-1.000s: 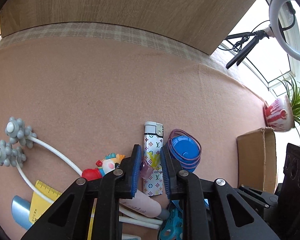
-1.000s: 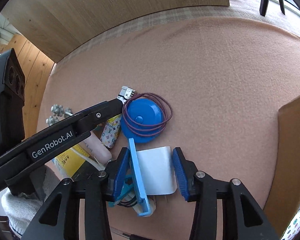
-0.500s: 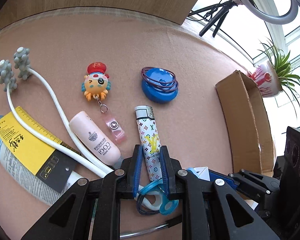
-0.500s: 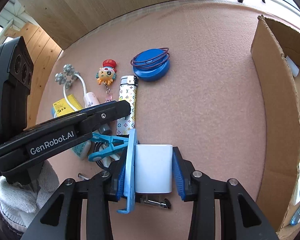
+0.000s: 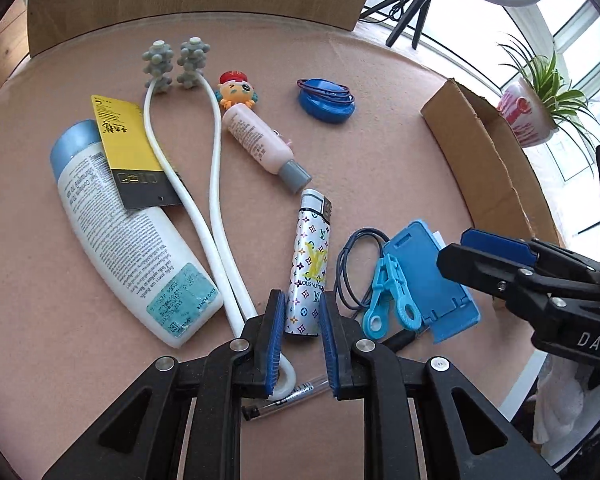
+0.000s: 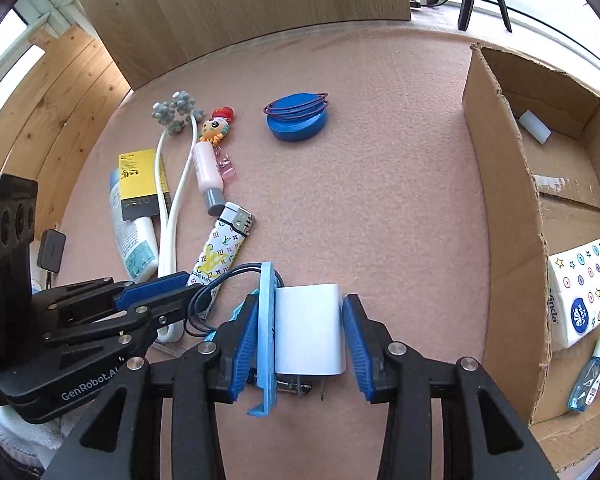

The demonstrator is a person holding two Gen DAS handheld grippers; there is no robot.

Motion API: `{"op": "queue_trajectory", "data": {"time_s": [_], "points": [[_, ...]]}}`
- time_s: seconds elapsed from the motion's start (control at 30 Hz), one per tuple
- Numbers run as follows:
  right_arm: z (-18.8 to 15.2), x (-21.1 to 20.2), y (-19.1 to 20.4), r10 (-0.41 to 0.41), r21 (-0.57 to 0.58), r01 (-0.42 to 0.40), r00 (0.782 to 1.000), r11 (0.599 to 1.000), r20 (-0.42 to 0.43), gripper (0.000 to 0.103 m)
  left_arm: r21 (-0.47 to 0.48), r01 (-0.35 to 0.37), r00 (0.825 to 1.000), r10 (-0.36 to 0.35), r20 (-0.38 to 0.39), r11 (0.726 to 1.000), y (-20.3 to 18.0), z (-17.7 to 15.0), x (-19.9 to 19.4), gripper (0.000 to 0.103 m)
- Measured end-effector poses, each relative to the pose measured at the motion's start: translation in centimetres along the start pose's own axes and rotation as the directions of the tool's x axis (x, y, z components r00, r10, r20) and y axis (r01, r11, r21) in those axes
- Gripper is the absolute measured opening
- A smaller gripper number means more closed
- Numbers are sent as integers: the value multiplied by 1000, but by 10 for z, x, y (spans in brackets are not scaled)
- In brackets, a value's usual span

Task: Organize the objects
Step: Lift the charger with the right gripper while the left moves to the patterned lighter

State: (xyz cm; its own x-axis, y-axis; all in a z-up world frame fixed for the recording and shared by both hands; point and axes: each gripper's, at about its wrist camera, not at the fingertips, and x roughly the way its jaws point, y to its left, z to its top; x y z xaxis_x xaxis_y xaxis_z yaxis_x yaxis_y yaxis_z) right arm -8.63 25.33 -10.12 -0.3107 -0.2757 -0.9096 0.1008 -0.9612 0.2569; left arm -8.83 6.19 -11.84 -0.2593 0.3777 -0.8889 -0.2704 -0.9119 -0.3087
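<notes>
We see the left gripper [image 5: 300, 332] clamped on the base of the lighter [image 5: 310, 260], a white one printed with coloured monogram motifs and a yellow logo, its silver and black cap pointing toward the far edge of the pink table [image 5: 380, 168]. The lighter lies near the near edge.

The right gripper [image 6: 300, 340] has its pads set apart around the white charger block [image 6: 309, 330] and the light blue phone stand [image 6: 266, 340] standing on edge against it. The left pad touches the stand; a slim gap shows between the block and the right pad, so we cannot tell whether it grips them. Metal prongs show under the block.

Beside the lighter lie a blue clothes peg [image 5: 390, 300] and a dark cord loop [image 5: 348, 272]. Toward the left edge rest a white lotion bottle [image 5: 132, 248], a yellow card [image 5: 128, 152] and a white massager [image 5: 216, 200] with grey knobbed heads. Farther back sit a pink bottle [image 5: 260, 144], a cartoon keychain [image 5: 236, 90] and a blue lid [image 5: 326, 100] with bands on it. At the right edge the cardboard box [image 6: 500, 184] holds a tissue pack [image 6: 580, 292].
</notes>
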Motion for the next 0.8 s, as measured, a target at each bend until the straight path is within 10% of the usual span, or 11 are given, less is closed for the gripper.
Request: {"op": "queue_trajectory", "data": {"time_s": [0.8], "points": [[-12,8,32,307,102,-302,951,948,-37,38,-114,-65,996,71,51,991,52,-20,-40,21]]}}
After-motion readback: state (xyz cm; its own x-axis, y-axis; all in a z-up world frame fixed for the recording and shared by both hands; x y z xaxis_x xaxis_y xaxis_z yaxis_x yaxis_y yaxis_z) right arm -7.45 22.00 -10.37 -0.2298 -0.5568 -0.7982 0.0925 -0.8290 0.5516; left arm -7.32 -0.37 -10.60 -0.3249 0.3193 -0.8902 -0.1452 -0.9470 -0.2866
